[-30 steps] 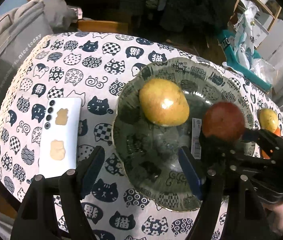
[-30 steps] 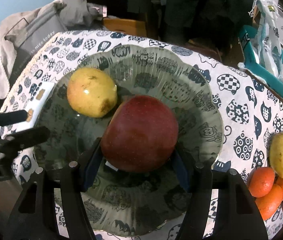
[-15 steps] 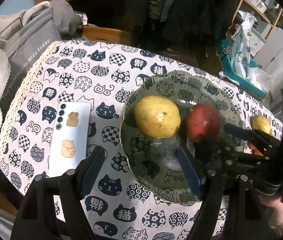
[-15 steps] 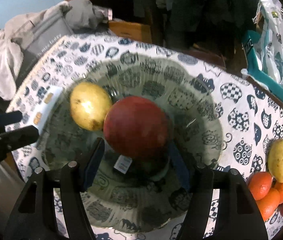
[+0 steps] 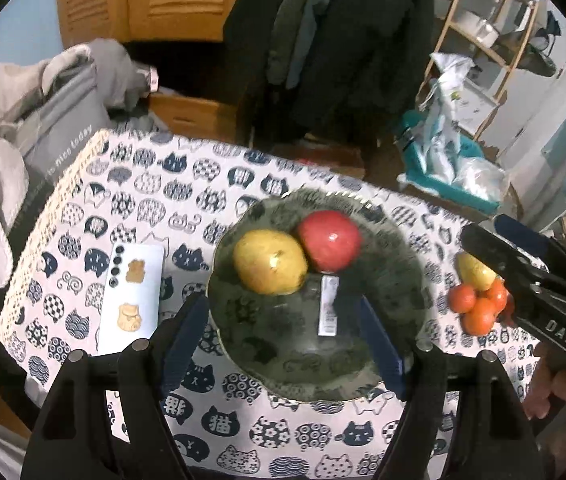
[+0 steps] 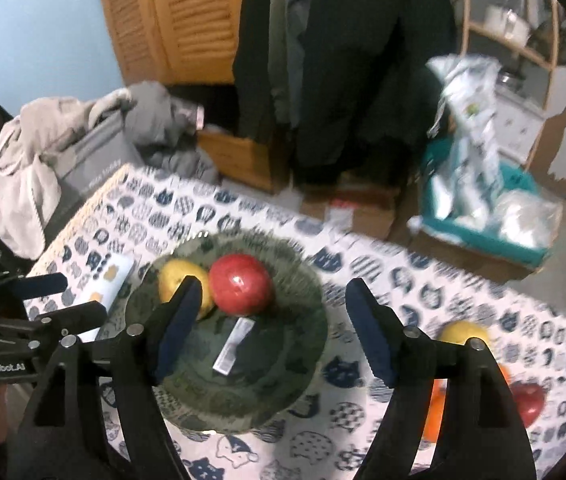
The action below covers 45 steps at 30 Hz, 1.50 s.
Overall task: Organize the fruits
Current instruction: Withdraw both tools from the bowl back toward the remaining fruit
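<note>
Fruits: red apple touching yellow pear, on plate.
Spare fruit: oranges, 3 o'clock of plate.
Left tongs: opening, nothing between.
Right tongs: opening, nothing between.

Right-wrist view is motion-blurred; tablecloth print is smeared. Yellow fruit in the plate is half hidden by a finger. Oranges and red fruit near the tabletop's right edge are partly covered. Label text unreadable.
</note>
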### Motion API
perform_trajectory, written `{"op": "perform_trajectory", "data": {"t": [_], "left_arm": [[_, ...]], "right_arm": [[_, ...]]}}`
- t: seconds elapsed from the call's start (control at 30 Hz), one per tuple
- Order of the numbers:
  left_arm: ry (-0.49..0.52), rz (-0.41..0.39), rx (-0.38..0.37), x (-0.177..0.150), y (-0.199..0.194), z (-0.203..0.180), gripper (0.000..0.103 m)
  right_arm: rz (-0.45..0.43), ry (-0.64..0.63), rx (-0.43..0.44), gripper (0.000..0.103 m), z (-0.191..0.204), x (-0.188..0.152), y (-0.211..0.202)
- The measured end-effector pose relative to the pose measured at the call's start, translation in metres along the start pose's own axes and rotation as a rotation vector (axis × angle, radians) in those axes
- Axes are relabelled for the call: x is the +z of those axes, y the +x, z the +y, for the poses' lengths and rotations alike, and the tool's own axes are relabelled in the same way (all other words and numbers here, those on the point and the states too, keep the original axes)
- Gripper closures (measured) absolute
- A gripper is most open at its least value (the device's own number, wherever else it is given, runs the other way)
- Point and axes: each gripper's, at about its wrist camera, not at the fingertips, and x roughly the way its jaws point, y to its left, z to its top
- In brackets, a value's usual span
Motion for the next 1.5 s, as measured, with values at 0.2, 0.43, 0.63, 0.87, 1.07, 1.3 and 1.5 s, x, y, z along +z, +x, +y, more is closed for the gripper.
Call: {"op": "perform_trajectory", "data": {"t": [0.2, 0.43, 0.63, 0.87, 1.07, 1.3, 1.5], "left_arm": [[0.031, -0.066, -0.029, 0.006, -0.029, -0.022, 0.02], [0.064, -0.138, -0.063, 0.01, -0.06, -0.05, 0.016], [0.095, -0.168, -0.093, 0.011, -0.076, -0.072, 0.016], [0.141, -0.178, -0.117, 0.011, -0.083, -0.099, 0.016], [0.174, -0.18, -0.143, 0.009, -0.088, -0.123, 0.016], [0.224, -0.167, -0.162, 0.008, -0.085, -0.156, 0.016], [0.259, -0.159, -0.172, 0.007, -0.083, -0.177, 0.016]], "right_arm": [[-0.085, 0.001, -0.042, 0.023, -0.011, 0.005, -0.05], [-0.168, -0.002, -0.097, 0.019, -0.032, 0.002, -0.104], [-0.22, 0.034, -0.14, 0.018, -0.06, -0.005, -0.144], [-0.245, 0.074, -0.186, 0.018, -0.09, -0.017, -0.177], [-0.259, 0.129, -0.217, 0.018, -0.119, -0.031, -0.201], [-0.26, 0.178, -0.256, 0.017, -0.149, -0.049, -0.216], [-0.254, 0.217, -0.276, 0.017, -0.169, -0.062, -0.223]]}}
